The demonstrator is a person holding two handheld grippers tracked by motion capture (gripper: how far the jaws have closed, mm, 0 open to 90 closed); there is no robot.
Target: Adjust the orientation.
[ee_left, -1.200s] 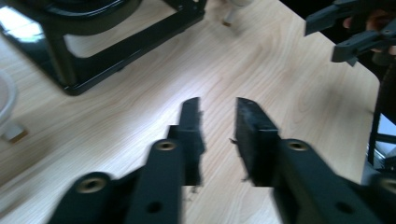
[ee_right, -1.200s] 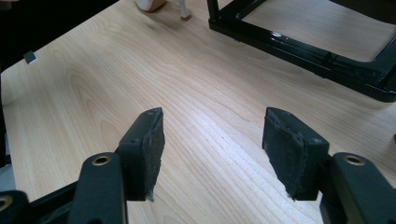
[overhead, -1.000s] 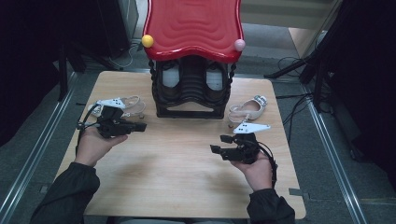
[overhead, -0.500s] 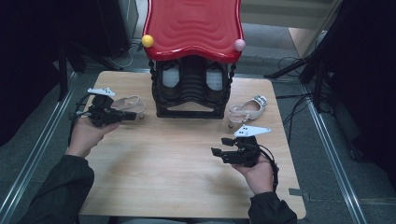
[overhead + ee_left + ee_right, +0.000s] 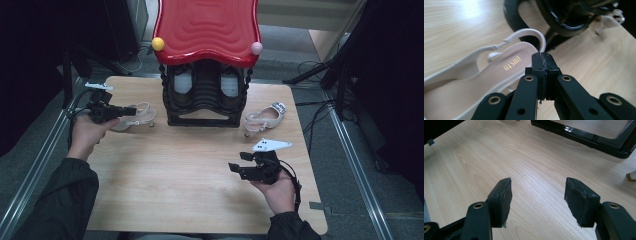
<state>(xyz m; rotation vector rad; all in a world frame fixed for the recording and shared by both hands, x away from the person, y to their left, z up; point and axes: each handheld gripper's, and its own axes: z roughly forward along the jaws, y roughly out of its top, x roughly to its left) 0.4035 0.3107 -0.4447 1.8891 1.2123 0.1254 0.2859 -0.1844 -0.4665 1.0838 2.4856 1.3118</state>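
Observation:
A beige slingback shoe (image 5: 141, 116) lies on the wooden table (image 5: 190, 175), left of a black shoe rack (image 5: 204, 97) with a red top (image 5: 207, 27). My left gripper (image 5: 131, 111) hovers over that shoe with its jaws pressed together and nothing between them. In the left gripper view the shut tips (image 5: 542, 57) sit above the shoe's insole (image 5: 499, 72), close to its white heel strap (image 5: 529, 33). A second beige shoe (image 5: 265, 117) lies right of the rack. My right gripper (image 5: 234, 167) is open above bare table at the front right, its pads (image 5: 502, 200) wide apart.
The rack holds a pair of shoes on an inner shelf (image 5: 184, 82). Its glossy black base (image 5: 586, 137) stretches ahead of the right gripper. Yellow (image 5: 158, 44) and pink (image 5: 256, 48) balls sit on the red top's corners. Metal rails (image 5: 40, 165) flank the table.
My left hand has carried its shut gripper left and away from me, over the left shoe. The right gripper has stayed where it was.

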